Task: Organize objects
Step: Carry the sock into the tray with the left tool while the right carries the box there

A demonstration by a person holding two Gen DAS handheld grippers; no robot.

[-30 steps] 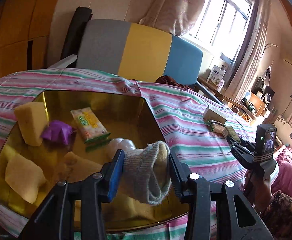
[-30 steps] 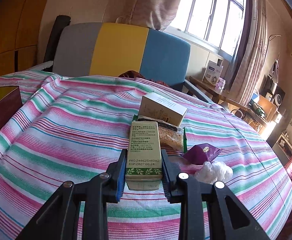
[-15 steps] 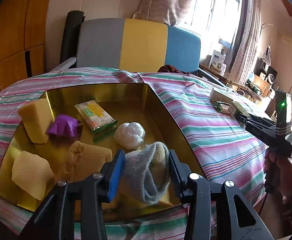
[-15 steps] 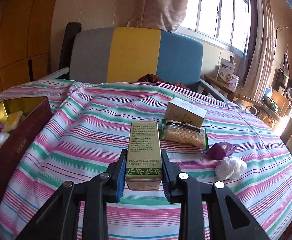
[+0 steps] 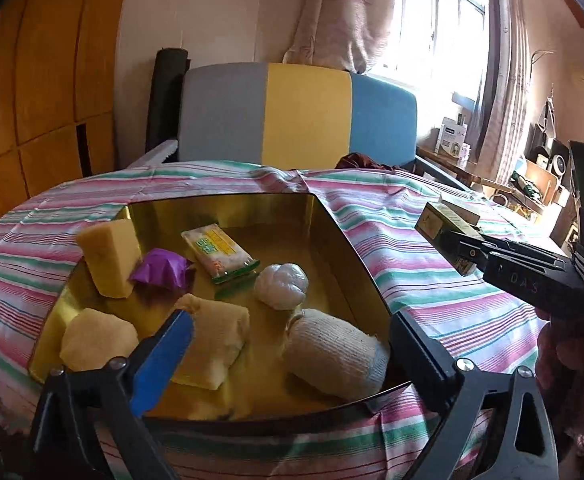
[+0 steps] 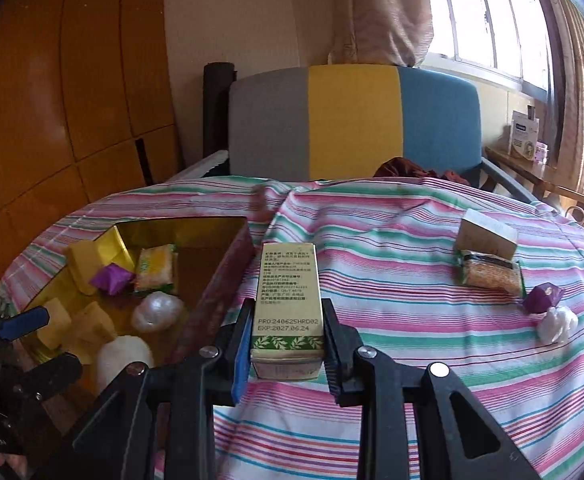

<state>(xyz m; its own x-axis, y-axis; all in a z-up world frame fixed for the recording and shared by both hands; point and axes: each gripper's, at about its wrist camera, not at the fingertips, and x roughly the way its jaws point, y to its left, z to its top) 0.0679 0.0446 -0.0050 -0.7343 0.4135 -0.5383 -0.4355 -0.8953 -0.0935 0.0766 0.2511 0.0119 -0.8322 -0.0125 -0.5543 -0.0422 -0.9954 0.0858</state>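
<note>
Left wrist view: left gripper (image 5: 288,344) spread wide and empty over the gold box (image 5: 356,248); rolled sock (image 5: 334,354) lies at its 5 o'clock corner, beside sponges (image 5: 108,256).

Right wrist view: right gripper (image 6: 286,326) clamps the carton (image 6: 288,296) by its long sides (likely light, stiff, crushable). Box wall (image 6: 216,284) stands at 9 o'clock; snack packet (image 6: 490,276) lies at 2 o'clock.

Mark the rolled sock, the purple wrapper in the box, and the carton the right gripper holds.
rolled sock (image 5: 334,354), left wrist view, middle of roll
purple wrapper (image 5: 160,269), left wrist view, top
carton (image 6: 288,300), right wrist view, printed face
</note>
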